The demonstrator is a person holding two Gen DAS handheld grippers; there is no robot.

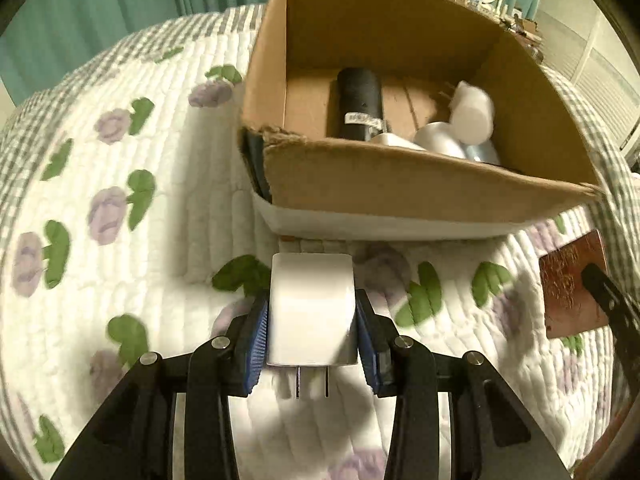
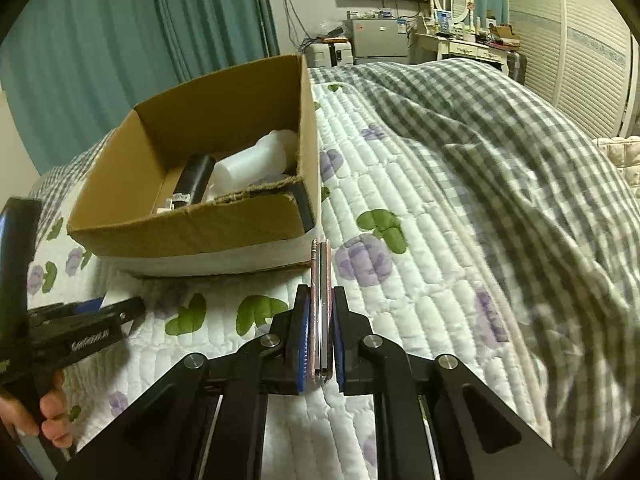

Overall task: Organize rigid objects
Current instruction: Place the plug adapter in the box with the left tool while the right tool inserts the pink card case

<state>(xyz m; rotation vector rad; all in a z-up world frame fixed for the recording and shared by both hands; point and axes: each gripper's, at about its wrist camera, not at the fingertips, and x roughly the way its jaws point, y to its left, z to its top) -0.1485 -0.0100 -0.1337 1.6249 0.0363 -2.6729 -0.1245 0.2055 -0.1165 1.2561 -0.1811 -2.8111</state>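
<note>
My left gripper (image 1: 312,320) is shut on a white plug charger (image 1: 312,304), prongs toward the camera, held above the quilt just in front of the cardboard box (image 1: 420,188). The box holds a black cylinder (image 1: 360,104) and white bottles (image 1: 472,112). My right gripper (image 2: 321,320) is shut on a thin pink phone (image 2: 321,280), held edge-on beside the box's (image 2: 192,232) near right corner. In the left wrist view the phone (image 1: 568,292) shows at the right with a right finger over it. The left gripper's body (image 2: 72,332) shows at the left of the right wrist view.
A white quilt with purple flowers (image 1: 132,208) covers the bed. A grey checked duvet (image 2: 500,160) is heaped to the right. Teal curtains (image 2: 120,40), a dresser with a mirror (image 2: 452,12) and a wall TV stand behind.
</note>
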